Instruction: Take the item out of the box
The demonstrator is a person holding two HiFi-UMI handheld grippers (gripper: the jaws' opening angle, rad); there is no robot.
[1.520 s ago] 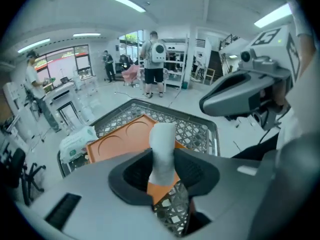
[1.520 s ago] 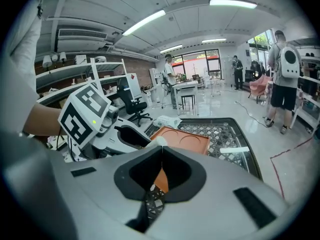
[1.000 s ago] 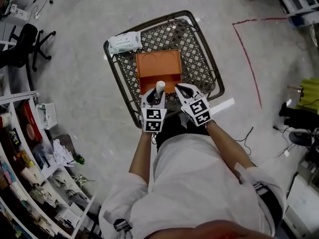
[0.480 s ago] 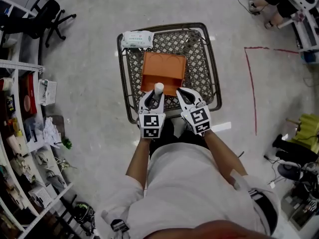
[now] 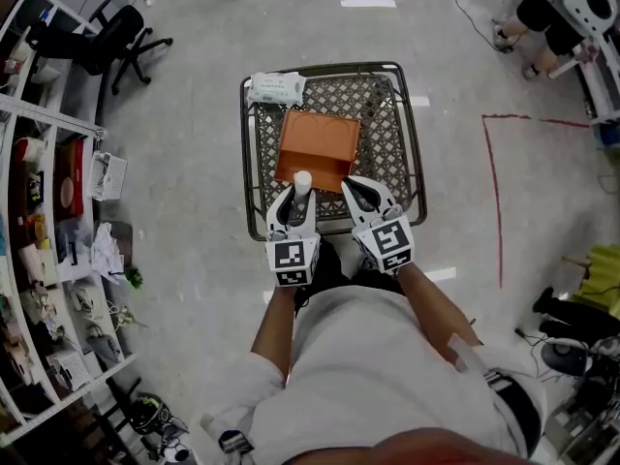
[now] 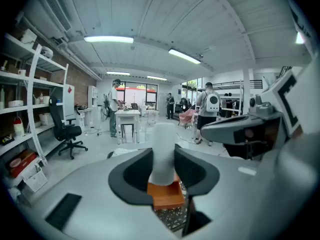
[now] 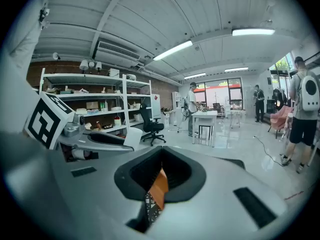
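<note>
Two grippers over the cart (image 5: 392, 124): left gripper (image 5: 294, 198) is clamped on the white bottle (image 5: 302, 181), upright over the orange box's (image 5: 315, 141) near edge. Right gripper (image 5: 356, 192) is just beside it, pinched closed on nothing.
</note>
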